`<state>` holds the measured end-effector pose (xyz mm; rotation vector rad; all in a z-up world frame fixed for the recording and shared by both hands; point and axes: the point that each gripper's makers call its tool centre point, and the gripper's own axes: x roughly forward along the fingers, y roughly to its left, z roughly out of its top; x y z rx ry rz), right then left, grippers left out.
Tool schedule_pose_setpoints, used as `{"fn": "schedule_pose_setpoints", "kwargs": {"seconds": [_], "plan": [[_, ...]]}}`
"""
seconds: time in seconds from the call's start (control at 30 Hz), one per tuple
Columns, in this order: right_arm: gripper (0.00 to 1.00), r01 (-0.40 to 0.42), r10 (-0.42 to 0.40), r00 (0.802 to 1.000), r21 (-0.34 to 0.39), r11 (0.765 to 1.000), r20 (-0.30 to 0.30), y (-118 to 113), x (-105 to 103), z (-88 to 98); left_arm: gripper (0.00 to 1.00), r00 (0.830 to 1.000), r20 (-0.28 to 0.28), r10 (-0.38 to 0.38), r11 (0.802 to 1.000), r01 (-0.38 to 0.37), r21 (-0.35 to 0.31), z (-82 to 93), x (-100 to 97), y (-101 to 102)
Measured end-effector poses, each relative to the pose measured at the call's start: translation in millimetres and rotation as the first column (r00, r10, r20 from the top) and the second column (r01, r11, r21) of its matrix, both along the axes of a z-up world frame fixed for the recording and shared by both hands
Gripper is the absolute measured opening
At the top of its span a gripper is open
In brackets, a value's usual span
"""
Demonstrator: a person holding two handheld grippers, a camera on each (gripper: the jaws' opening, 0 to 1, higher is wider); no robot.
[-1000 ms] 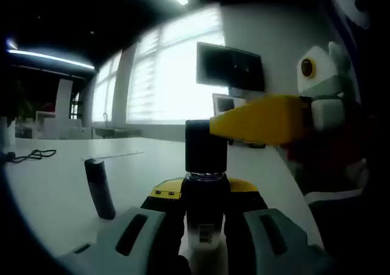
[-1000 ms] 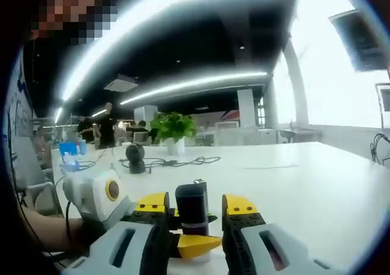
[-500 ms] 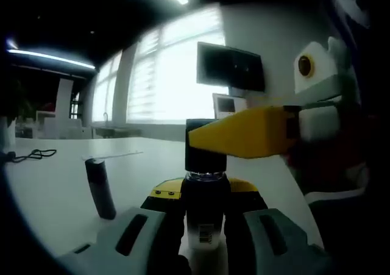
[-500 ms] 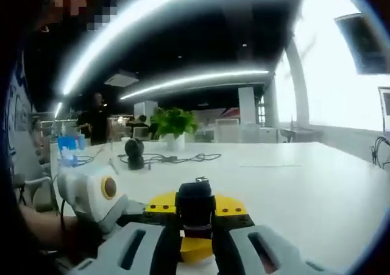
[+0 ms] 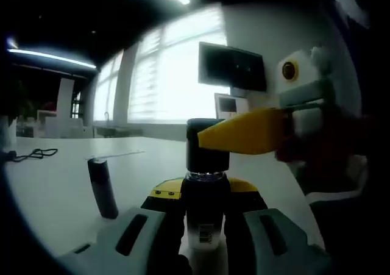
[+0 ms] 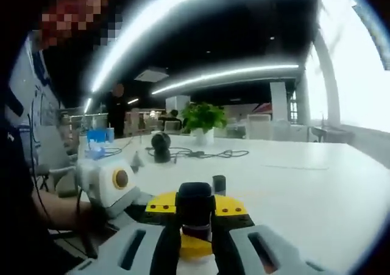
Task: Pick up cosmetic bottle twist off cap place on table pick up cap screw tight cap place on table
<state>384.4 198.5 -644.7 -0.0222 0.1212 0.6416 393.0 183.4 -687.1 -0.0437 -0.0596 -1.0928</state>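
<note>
The left tongs [image 5: 206, 205], grey-bodied with yellow tips, are clenched on the dark cylindrical cosmetic bottle [image 5: 206, 211], which stands upright between the jaws above the white desk [image 5: 55, 183]. A pale label with a small barcode shows low on the bottle's body in the left gripper view; its print is too small to read, and no brand name can be made out. The black round cap [image 5: 206, 147] sits on top of the bottle, and the right tongs [image 6: 195, 211] are closed around it: in the left gripper view one yellow jaw of the right tongs [image 5: 244, 132] reaches in from the right and lies across the cap, while in the right gripper view the cap [image 6: 195, 203] is pinched between the two yellow tips, with the left tongs' yellow parts showing just beneath. A second slim dark upright tube [image 5: 102, 188] stands on the desk to the left of the held bottle, apart from it; the same tube [image 6: 219, 184] pokes up just behind the cap in the right gripper view. Further back on the desk lie a black cable [image 6: 204, 154], a small dark round camera-like object [image 6: 161, 147] and a green potted plant [image 6: 205, 120]. A dark wall screen [image 5: 231, 67] hangs beside bright windows.
</note>
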Motion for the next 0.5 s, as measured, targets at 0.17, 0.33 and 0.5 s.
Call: {"fn": "schedule_pose_setpoints", "kwargs": {"seconds": [0.17,0.33,0.5], "plan": [[0.12,-0.134,0.135,0.991,0.005,0.991,-0.005,3.8,-0.1,-0.4,0.14,1.0,-0.002,-0.001,1.0,0.001,0.0,0.2,0.0,0.5],[0.12,-0.261,0.262,0.965,0.027,0.965,-0.011,5.8,1.6,-0.5,0.14,1.0,-0.005,-0.004,1.0,0.004,-0.004,0.6,0.2,-0.3],[0.12,-0.338,0.339,0.941,0.033,0.941,-0.023,7.2,2.8,-1.0,0.14,1.0,-0.003,0.0,1.0,0.0,-0.004,1.0,0.5,-2.0]]}}
